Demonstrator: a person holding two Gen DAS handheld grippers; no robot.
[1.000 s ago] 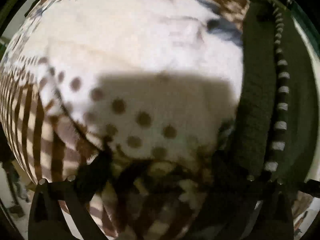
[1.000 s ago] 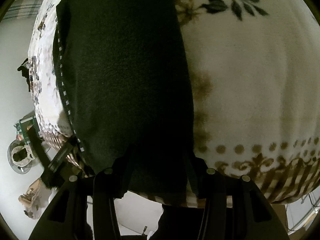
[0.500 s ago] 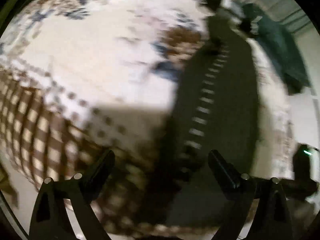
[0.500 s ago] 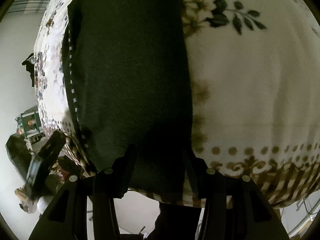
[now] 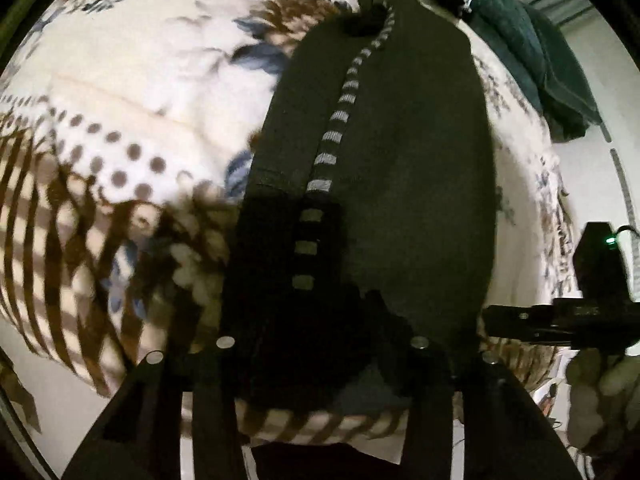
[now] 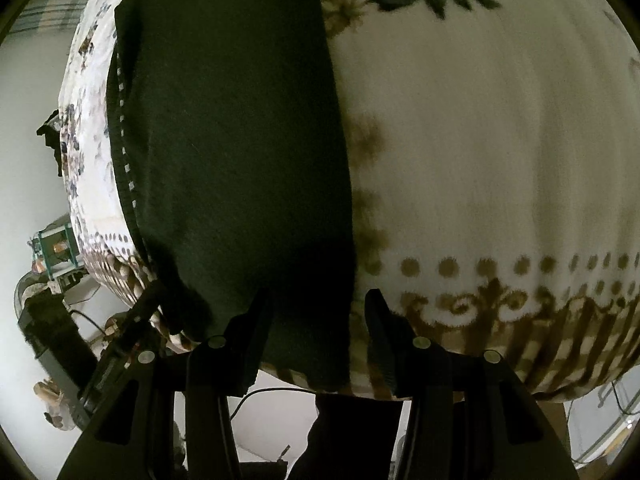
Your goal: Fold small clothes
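Observation:
A dark garment (image 5: 408,168) with a grey-and-white striped trim (image 5: 340,108) lies flat in a long strip on a cream blanket (image 5: 152,92) with brown and blue patterns. It also shows in the right wrist view (image 6: 236,152). My left gripper (image 5: 316,320) is open, its fingers over the garment's near end at the blanket edge. My right gripper (image 6: 316,312) is open, its fingers astride the garment's near right corner. The right gripper's body (image 5: 560,320) shows at the right of the left wrist view.
A second dark green garment (image 5: 532,48) lies at the far right of the blanket. A green-framed object (image 6: 56,248) and clutter sit on the floor at the left of the right wrist view. The blanket edge (image 6: 440,380) runs just ahead of the fingers.
The left gripper has swung right from over the patterned blanket to the garment's near end. The right gripper stayed nearly still at its corner, edging slightly left.

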